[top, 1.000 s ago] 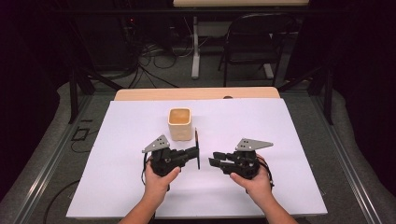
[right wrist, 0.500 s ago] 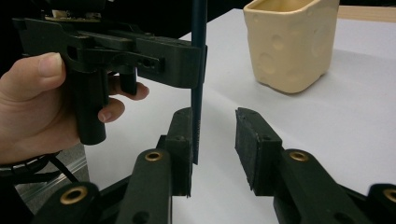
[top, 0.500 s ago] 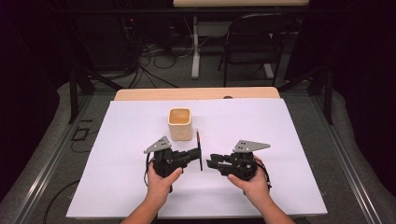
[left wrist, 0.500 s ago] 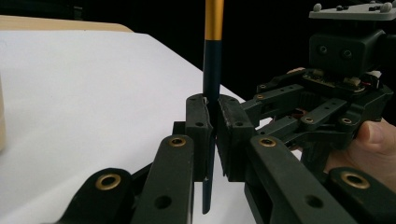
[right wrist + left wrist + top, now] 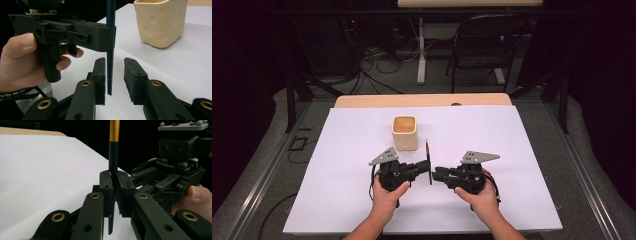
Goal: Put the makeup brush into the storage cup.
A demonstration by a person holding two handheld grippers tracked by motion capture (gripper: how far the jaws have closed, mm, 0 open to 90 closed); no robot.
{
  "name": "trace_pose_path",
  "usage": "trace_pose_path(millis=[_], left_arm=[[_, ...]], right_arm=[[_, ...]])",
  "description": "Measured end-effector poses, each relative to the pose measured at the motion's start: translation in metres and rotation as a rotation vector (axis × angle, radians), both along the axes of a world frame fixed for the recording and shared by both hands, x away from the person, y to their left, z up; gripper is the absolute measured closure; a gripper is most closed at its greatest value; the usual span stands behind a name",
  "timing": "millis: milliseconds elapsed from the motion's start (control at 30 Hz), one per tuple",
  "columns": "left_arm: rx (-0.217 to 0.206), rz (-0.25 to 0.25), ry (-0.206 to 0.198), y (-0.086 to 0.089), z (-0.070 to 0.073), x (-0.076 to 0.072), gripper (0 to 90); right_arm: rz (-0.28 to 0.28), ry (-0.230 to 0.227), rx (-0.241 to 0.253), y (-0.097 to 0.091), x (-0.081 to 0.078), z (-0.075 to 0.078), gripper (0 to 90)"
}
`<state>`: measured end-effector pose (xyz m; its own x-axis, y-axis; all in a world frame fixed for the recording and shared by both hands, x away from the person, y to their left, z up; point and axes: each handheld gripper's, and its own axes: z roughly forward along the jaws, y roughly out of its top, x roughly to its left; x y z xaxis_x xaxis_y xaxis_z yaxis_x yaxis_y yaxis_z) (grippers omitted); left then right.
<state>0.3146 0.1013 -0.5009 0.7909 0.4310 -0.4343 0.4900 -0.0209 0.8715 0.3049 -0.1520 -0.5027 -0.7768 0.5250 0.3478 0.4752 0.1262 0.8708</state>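
Observation:
A dark blue pencil [image 5: 428,161] with a gold upper section stands upright above the white sheet. My left gripper [image 5: 427,168] is shut on its shaft; in the left gripper view both pads [image 5: 106,185] press the pencil [image 5: 113,157]. My right gripper [image 5: 435,174] faces it from the right. Its jaws have just been closing, with the pencil's lower end [image 5: 110,72] between them. The right pad [image 5: 131,75] stands apart from the pencil, so my right gripper [image 5: 114,80] is open. A cream cheese-patterned cup [image 5: 405,132] stands upright just behind the grippers.
The white sheet [image 5: 512,145] covers a wooden table whose far edge [image 5: 422,100] shows bare. The cup [image 5: 160,22] is a short way beyond the pencil. A chair [image 5: 484,45] and floor cables lie past the table.
The right gripper's jaws have narrowed around the pencil's lower end. Both hands have stayed about where they were, and the left gripper keeps its hold.

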Motion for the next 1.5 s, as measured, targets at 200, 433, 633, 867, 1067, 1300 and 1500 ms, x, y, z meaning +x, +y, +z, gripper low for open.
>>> trace_pose_path(millis=[200, 433, 633, 867, 1067, 1300, 1500], left_arm=[[-0.007, -0.007, 0.003, -0.0011, 0.0002, -0.0003, 83.8], [-0.008, -0.012, 0.000, -0.0024, 0.0002, -0.0008, 83.8], [-0.008, -0.012, 0.001, -0.0034, 0.0001, -0.0011, 83.8], [-0.012, -0.015, 0.002, -0.0051, 0.0001, -0.0020, 83.8], [-0.010, -0.019, 0.002, -0.0058, 0.0000, -0.0024, 83.8], [-0.012, -0.018, 0.002, -0.0065, -0.0002, -0.0027, 83.8], [-0.012, -0.019, 0.001, -0.0063, -0.0004, -0.0027, 83.8]], right_arm=[[0.009, 0.017, 0.009, 0.0015, 0.0000, -0.0015, 73.3], [0.011, 0.023, 0.006, 0.0028, -0.0001, -0.0024, 75.4], [0.015, 0.030, 0.010, 0.0031, 0.0008, -0.0038, 77.4], [0.019, 0.035, 0.012, 0.0033, 0.0012, -0.0043, 78.2], [0.021, 0.039, 0.017, 0.0040, 0.0009, -0.0044, 79.4], [0.022, 0.051, 0.016, 0.0039, 0.0009, -0.0046, 81.0], [0.024, 0.057, 0.023, 0.0036, 0.0011, -0.0047, 82.8]])
